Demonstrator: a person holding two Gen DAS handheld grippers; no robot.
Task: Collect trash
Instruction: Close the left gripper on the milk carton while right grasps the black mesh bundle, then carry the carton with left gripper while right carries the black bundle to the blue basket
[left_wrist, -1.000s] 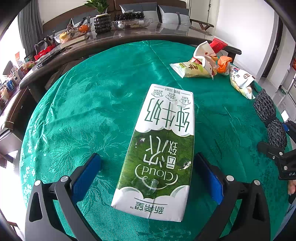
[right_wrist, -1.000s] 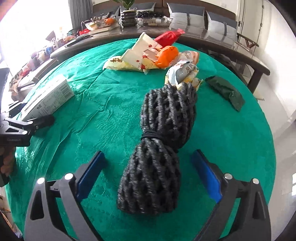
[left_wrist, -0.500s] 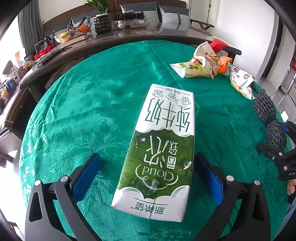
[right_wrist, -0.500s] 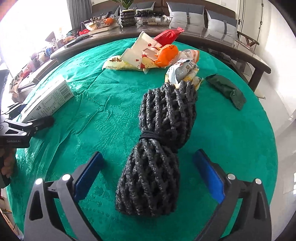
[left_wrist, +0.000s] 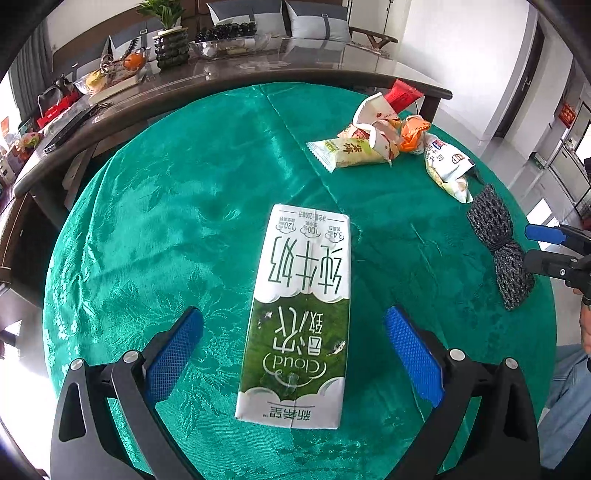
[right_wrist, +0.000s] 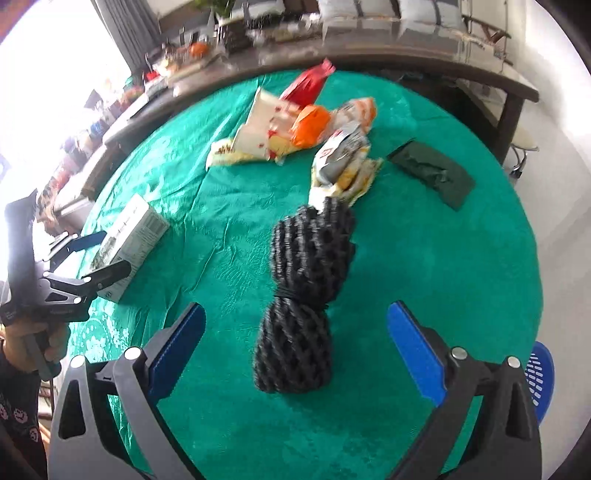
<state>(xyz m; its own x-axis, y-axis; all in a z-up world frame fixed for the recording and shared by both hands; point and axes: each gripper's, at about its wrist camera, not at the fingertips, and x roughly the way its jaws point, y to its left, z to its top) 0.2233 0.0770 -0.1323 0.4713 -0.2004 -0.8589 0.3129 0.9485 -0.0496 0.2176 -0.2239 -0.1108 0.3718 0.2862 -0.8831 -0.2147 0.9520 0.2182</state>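
A green and white milk carton (left_wrist: 301, 306) lies flat on the green tablecloth (left_wrist: 166, 206), between the blue pads of my open left gripper (left_wrist: 293, 354), untouched. My right gripper (right_wrist: 295, 347) is open too, and a black foam net bundle (right_wrist: 306, 295) tied at its middle lies between its fingers. That bundle (left_wrist: 498, 240) shows at the right of the left wrist view, with the right gripper (left_wrist: 543, 247) around it. The carton (right_wrist: 129, 240) and left gripper (right_wrist: 99, 254) appear at the left of the right wrist view. Snack wrappers (left_wrist: 373, 140) are piled at the far side.
A dark green folded cloth (right_wrist: 432, 171) lies at the far right of the round table. A long dark table (left_wrist: 221, 74) with fruit bowls and a plant stands behind. A blue perforated basket (right_wrist: 539, 373) sits below the table edge at right. A hand (right_wrist: 40, 339) holds the left gripper.
The right gripper has lifted and pulled back, so the net bundle looks smaller and the view is blurred. The left gripper has risen slightly over the carton. Both stay open.
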